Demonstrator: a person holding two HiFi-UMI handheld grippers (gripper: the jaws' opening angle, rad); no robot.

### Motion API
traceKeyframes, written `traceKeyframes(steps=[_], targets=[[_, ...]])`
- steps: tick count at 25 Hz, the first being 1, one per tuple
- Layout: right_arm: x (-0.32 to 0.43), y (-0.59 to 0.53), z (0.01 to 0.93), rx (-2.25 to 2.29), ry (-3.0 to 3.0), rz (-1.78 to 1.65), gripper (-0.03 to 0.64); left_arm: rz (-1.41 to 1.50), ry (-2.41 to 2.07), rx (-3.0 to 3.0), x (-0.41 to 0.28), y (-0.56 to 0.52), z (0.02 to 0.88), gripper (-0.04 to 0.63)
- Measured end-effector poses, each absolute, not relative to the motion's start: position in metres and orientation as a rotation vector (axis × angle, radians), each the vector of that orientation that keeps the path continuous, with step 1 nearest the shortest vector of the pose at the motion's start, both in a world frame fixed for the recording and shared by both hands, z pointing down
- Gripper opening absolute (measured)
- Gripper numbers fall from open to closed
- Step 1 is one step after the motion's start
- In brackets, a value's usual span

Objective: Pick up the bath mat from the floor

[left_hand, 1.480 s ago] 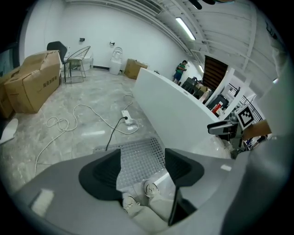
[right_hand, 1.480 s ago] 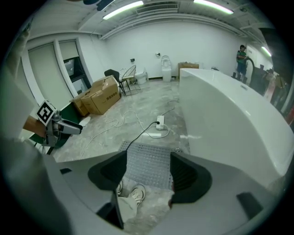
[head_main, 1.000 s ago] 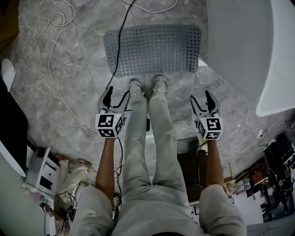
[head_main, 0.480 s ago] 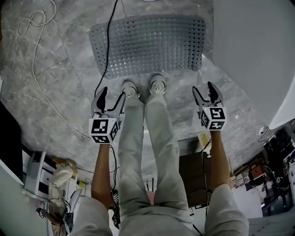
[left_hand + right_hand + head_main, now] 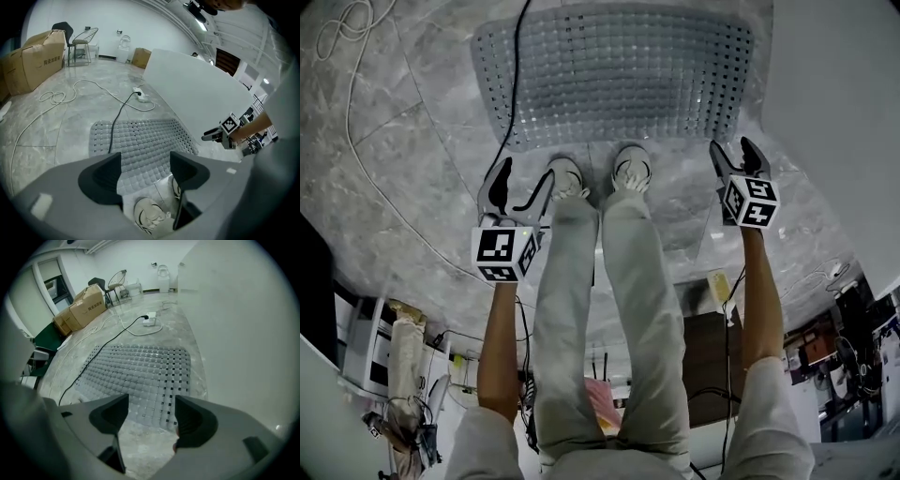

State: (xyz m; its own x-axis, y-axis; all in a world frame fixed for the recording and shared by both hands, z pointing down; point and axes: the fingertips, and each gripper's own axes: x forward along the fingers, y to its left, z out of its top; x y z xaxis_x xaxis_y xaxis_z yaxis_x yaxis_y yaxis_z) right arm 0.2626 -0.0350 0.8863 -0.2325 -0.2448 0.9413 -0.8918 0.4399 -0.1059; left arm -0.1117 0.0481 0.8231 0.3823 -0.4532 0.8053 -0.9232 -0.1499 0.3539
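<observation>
The grey perforated bath mat [image 5: 609, 70] lies flat on the marble floor, just ahead of the person's two shoes [image 5: 598, 176]. My left gripper [image 5: 523, 178] hovers short of the mat's near left corner; its jaws are opening and nothing is between them. In the left gripper view the mat [image 5: 140, 140] and a shoe show through the gap of the left gripper [image 5: 145, 166]. My right gripper [image 5: 734, 150] is open and empty beside the mat's near right corner. The right gripper view shows the mat [image 5: 140, 371] beyond the right gripper [image 5: 150, 411].
A black cable [image 5: 517, 75] runs across the mat's left part. A white cord [image 5: 356, 112] loops over the floor at left. A large white curved wall [image 5: 834, 112] stands close on the right. Cardboard boxes [image 5: 40, 56] and a power strip [image 5: 140, 97] lie farther off.
Both grippers have moved forward toward the mat's near edge, the right one farther. The mat now looks larger and nearer in the head view.
</observation>
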Motion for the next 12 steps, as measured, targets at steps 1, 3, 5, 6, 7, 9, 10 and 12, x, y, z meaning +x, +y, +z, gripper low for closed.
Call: traceKeyframes(steps=[1,3,5,6,7,9,10,12], targets=[[0.265,-0.036,0.894,0.992,-1.724,0.842,0.281,0.678,-1.211,1.767,-0.112,0.049,0.829,0.316],[0.271,-0.038,0.911,1.000,-1.704,0.846,0.287,0.688,-1.209,1.772,-0.112,0.051,0.839,0.321],[0.282,-0.040,0.931,0.996,-1.673,0.853,0.296,0.689,-1.206,1.771,-0.110,0.053,0.849,0.322],[0.287,-0.042,0.942,0.991,-1.657,0.858,0.301,0.688,-1.206,1.771,-0.108,0.054,0.854,0.322],[0.292,-0.044,0.955,0.987,-1.640,0.863,0.304,0.687,-1.206,1.770,-0.106,0.055,0.859,0.322],[0.302,-0.043,0.977,0.975,-1.605,0.870,0.313,0.690,-1.203,1.764,-0.102,0.059,0.868,0.322],[0.307,-0.043,0.987,0.969,-1.588,0.870,0.315,0.690,-1.201,1.757,-0.101,0.062,0.873,0.322],[0.317,-0.046,1.006,0.967,-1.562,0.862,0.321,0.684,-1.204,1.738,-0.099,0.065,0.884,0.322]])
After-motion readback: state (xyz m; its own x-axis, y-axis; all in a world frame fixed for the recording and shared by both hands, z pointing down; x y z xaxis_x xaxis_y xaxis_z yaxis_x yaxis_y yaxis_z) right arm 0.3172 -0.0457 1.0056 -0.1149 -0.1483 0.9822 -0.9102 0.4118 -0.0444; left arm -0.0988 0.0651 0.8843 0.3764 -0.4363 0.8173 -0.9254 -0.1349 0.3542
